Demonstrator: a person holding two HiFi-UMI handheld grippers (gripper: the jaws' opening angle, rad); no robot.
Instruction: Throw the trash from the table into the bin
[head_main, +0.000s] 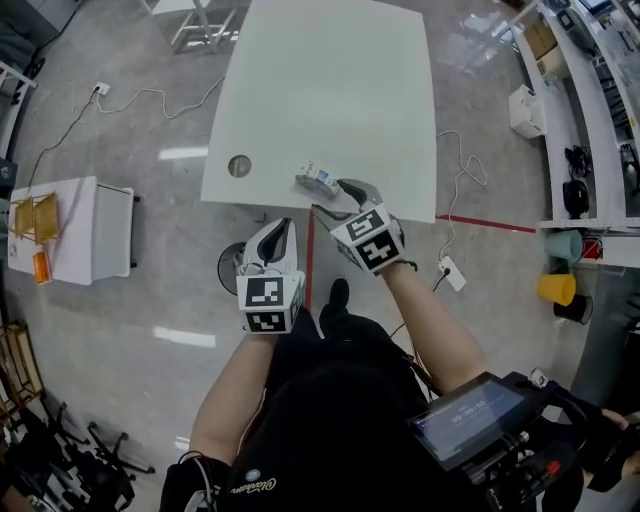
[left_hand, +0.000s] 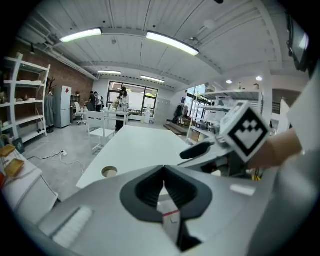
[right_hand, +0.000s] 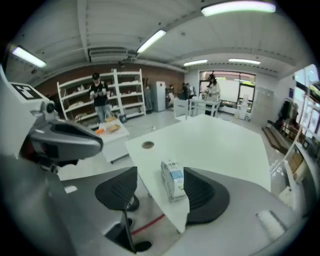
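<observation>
Ribbed black pads on the left gripper (head_main: 280, 232) are pressed together with nothing between them. It hangs off the table's near edge, at about 7 o'clock from the carton. Smooth matte white, the table (head_main: 330, 90) has a round hole (head_main: 239, 166) at 9 o'clock from the small boxy carton (head_main: 316, 179) (white card, blue print), which sits by the near edge. At 4 o'clock the right gripper (head_main: 335, 198) is spread, its grooved pads either side of the carton without pressing it.
</observation>
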